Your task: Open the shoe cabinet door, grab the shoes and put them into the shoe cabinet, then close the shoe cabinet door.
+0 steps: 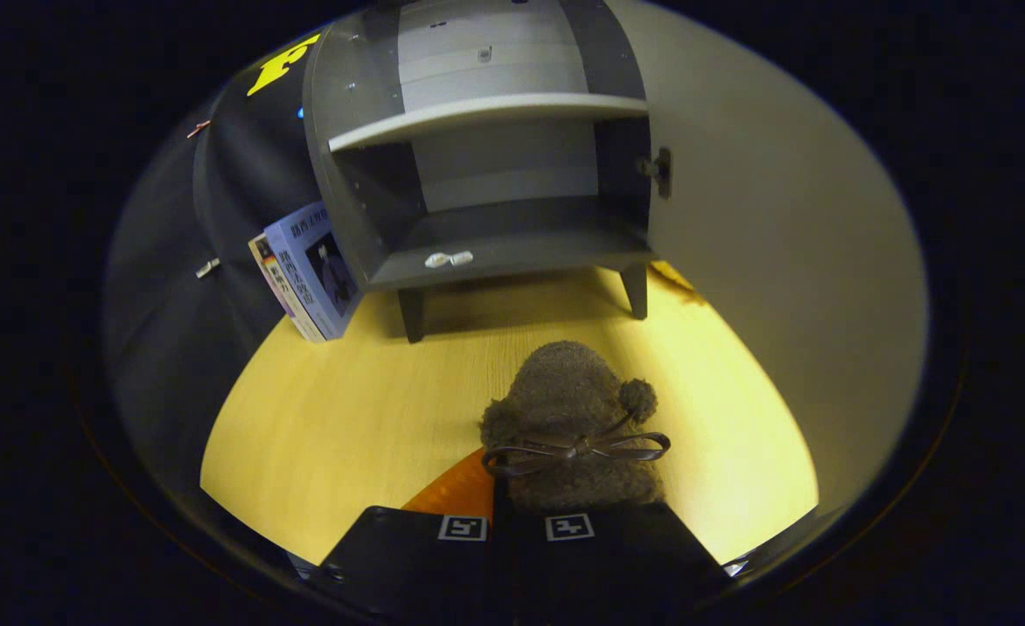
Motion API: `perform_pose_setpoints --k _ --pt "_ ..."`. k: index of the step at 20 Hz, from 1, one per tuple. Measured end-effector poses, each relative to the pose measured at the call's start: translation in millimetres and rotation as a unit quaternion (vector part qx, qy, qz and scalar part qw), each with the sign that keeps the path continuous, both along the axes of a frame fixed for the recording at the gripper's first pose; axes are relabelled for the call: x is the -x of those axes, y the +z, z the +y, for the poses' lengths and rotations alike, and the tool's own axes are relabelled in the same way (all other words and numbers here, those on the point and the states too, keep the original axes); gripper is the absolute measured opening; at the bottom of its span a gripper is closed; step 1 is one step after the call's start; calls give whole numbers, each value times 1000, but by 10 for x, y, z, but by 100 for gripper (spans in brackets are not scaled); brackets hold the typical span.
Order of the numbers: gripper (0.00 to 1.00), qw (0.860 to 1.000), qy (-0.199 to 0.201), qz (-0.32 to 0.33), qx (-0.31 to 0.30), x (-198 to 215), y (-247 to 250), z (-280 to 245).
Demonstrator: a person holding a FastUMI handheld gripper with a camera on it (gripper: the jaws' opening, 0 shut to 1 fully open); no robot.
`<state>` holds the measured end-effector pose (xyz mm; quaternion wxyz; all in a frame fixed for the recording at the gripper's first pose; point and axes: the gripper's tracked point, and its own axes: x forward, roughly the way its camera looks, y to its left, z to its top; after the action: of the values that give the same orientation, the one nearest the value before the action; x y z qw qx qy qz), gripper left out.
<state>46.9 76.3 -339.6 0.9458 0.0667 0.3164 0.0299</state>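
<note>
The fuzzy brown shoe (pixel 569 417), with a thin bow across its top, sits just ahead of the gripper (pixel 516 527), whose fingers are drawn close together around its near end; the shoe looks held, though the contact itself is hidden. An orange edge (pixel 455 491) shows beside it at the fingers, and I cannot tell what it belongs to. The shoe hangs over the near part of the yellow wooden surface (pixel 329 417).

Beyond it, at the far edge of the surface, stands the shoe cabinet (pixel 486 209) with its door (pixel 773 243) swung wide to the right. So the carrying step appears to be in hand: next the shoe must travel forward and go onto the bottom shelf (pixel 512 248), under the upper shelf (pixel 486 111).

Some books (pixel 308 269) lean against the cabinet's left side, clear of the path. A small white object (pixel 448 258) lies on the bottom shelf's front lip, where the shoe could knock it.
</note>
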Motion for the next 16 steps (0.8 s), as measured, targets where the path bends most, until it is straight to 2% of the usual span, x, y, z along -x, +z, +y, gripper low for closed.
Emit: perform_pose_setpoints --k 5,8,11,16 --pt "10 1000 1 -17 -9 -53 928 -29" --pt "10 999 11 -39 -12 -230 1524 32" --pt "10 998 24 -47 -23 -570 2022 146" --pt "10 996 25 -86 0 -1502 2646 167"
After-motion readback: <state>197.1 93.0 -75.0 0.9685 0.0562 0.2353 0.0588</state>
